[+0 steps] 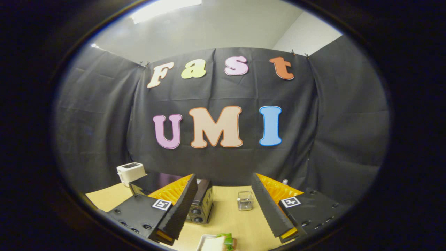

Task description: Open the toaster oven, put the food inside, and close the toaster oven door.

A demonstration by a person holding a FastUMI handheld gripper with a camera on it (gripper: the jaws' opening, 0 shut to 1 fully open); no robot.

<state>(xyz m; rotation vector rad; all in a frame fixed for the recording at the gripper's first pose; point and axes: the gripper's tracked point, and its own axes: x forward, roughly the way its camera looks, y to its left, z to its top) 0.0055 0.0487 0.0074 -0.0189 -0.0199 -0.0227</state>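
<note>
My gripper (223,202) is open, its two ridged black fingers (181,209) spread wide above a tan table (230,216) with nothing between them. A black toaster oven (202,204) stands on the table, partly hidden behind the left finger; its knob panel shows and its door is mostly hidden. Low down between the fingers, a sandwich with green lettuce (224,241) lies on a white plate (205,242).
A small clear glass jar (245,200) stands on the table ahead, near the right finger. A white toaster-like appliance (130,172) sits at the far left by the black cloth wall. A small white object (285,181) peeks over the right finger.
</note>
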